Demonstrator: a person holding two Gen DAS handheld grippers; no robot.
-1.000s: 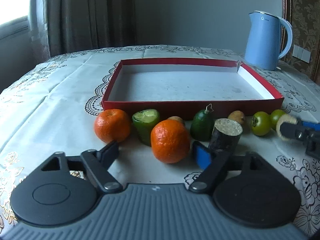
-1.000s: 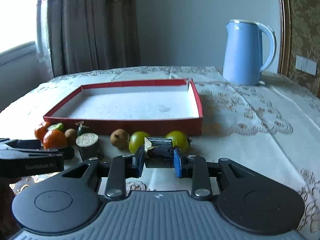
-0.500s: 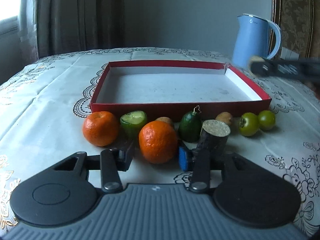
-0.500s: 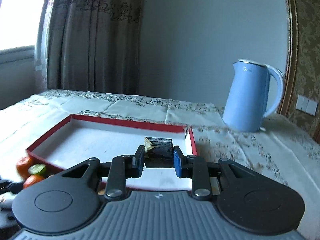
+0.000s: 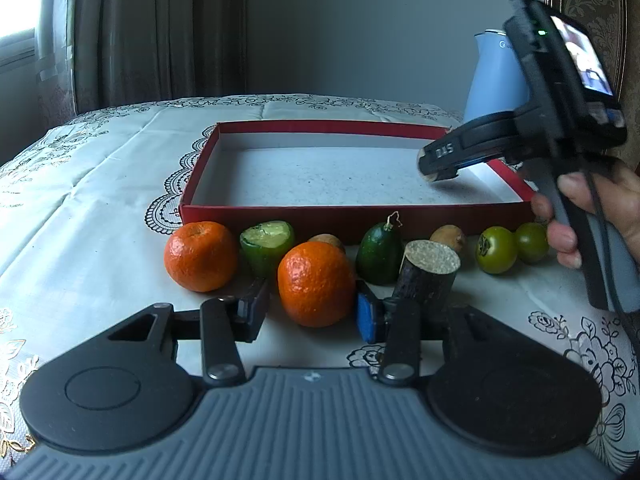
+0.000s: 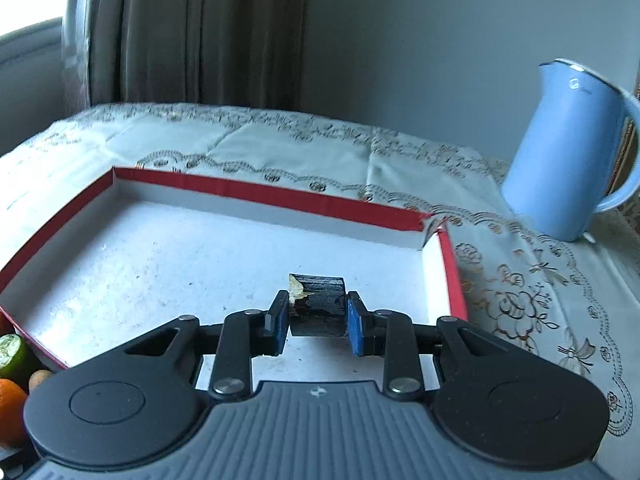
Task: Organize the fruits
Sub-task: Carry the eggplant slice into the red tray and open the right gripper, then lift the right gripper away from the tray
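Right hand-held gripper (image 6: pixel 318 322) is clenched on a short dark cylindrical chunk w/ a pale ragged bit at one end (image 6: pixel 320 300), prob. a cut length of cane-like stalk, and hangs over the near right corner of the shallow red-walled cardboard box w/ white floor (image 6: pixel 248 192); judging by that, it's abt to be set down as the first item, since the box floor looks bare. In the left view the same tool shows from the side over the box's right end, a person's hand (image 5: pixel 592 216) round its handle. Left hand-held gripper (image 5: pixel 310 314) sits low w/ its jaws either side of the nearer round orange mandarin (image 5: pixel 316 284); jaws have just been closing, fruit between them, blue pad looks to be at the skin on one side, but whether the black pad on the other side presses I can't tell, so grip not confirmed. Rest of the fruit waits in a row along the box's front wall, handy for short lifts: second orange mandarin (image 5: pixel 200 256), cut green fruit w/ pale flesh (image 5: pixel 267 246), dark green pear-shaped fruit w/ stem (image 5: pixel 380 254), upright dark stalk section w/ tan cut top (image 5: pixel 428 272), two brownish small fruits partly hidden, two round green fruits (image 5: pixel 496 250). Worktop is covered by a cream embroidered tablecloth w/ lace motifs (image 5: pixel 100 184). Pale blue kettle-style jug (image 6: pixel 568 152) stands well apart, beyond the box's right far corner. Behind: grey wall, brown curtains (image 5: pixel 160 28), bright window at left.
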